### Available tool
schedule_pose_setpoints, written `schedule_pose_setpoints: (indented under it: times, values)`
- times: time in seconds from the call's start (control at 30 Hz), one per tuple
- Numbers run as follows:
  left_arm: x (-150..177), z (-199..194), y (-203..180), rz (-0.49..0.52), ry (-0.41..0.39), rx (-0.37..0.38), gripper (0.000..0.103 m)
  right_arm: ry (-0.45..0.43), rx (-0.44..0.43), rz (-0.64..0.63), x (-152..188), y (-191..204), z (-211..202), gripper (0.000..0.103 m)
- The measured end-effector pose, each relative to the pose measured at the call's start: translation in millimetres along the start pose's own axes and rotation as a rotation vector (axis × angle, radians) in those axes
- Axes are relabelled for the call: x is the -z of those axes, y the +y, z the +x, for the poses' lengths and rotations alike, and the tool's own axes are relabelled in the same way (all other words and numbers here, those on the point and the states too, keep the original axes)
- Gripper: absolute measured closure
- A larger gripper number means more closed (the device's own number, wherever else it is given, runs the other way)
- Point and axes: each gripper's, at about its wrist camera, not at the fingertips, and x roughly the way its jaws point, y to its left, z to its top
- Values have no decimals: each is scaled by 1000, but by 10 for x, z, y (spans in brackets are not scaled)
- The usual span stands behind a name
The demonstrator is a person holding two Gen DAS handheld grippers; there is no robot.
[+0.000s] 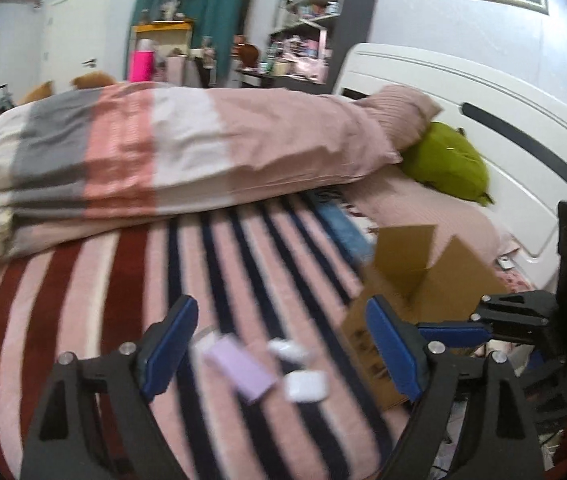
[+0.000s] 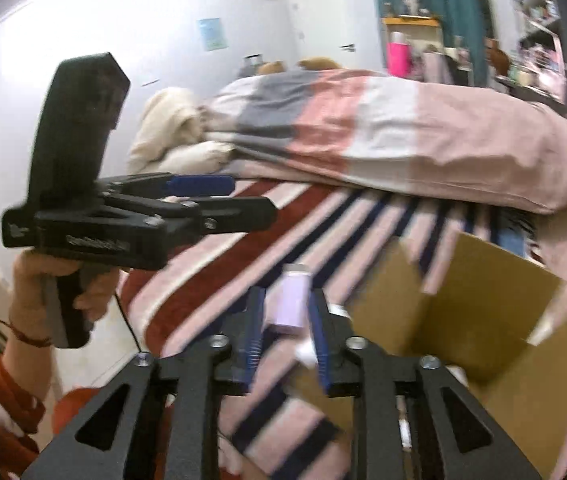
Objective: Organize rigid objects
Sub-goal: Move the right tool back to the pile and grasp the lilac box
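The left gripper (image 1: 283, 344) has its fingers spread wide, gripping nothing. Between and just beyond them, a flat lilac rectangular case (image 1: 239, 372) and two small white plastic cases (image 1: 303, 386) lie on the striped bed blanket (image 1: 83, 300). The right gripper (image 2: 285, 332) has narrow fingers flanking the lilac case; contact is unclear. An open brown cardboard box (image 2: 463, 304) sits right of them.
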Motion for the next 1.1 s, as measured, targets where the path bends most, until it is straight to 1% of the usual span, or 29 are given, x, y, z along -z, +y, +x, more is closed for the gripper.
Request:
schedule_pose_setpoints:
  times: [0.13, 0.23, 0.33, 0.4, 0.47, 0.5, 0.6, 0.7, 0.9, 0.93, 0.97, 1.03, 1.1]
  values:
    - [298, -76, 394, -31, -3, -49, 19, 43, -40, -48, -34, 379, 403, 74]
    - [498, -52, 657, -58, 5, -68, 19, 98, -51, -53, 2, 525, 767, 70]
    - [677, 31, 879, -86, 19, -74, 19, 153, -13, -41, 69, 581, 1114, 60]
    - [791, 119, 1015, -111, 36, -69, 19, 175, 41, -42, 118, 550, 1305, 47]
    - [860, 202, 1100, -130, 50, -63, 19, 193, 111, -40, 169, 459, 1517, 43]
    - [911, 260, 1160, -141, 60, -59, 19, 209, 142, -37, 204, 400, 1642, 43]
    - [988, 377, 1260, -160, 80, -55, 19, 262, 191, -25, 291, 305, 1875, 43]
    - [1059, 483, 1361, -183, 97, -48, 19, 286, 245, -43, 340, 238, 2053, 43]
    - [1087, 532, 1380, -195, 106, -39, 19, 314, 285, -44, 381, 139, 2241, 44]
    - [1078, 523, 1360, -192, 105, -37, 19, 313, 289, -45, 384, 134, 2245, 61]
    - [1067, 511, 1344, -188, 104, -36, 19, 309, 283, -43, 383, 142, 2244, 68]
    - [1029, 472, 1289, -182, 99, -28, 19, 291, 260, -33, 370, 158, 2195, 69]
    - [972, 421, 1224, -179, 89, -5, 19, 270, 237, -45, 344, 222, 2105, 69]
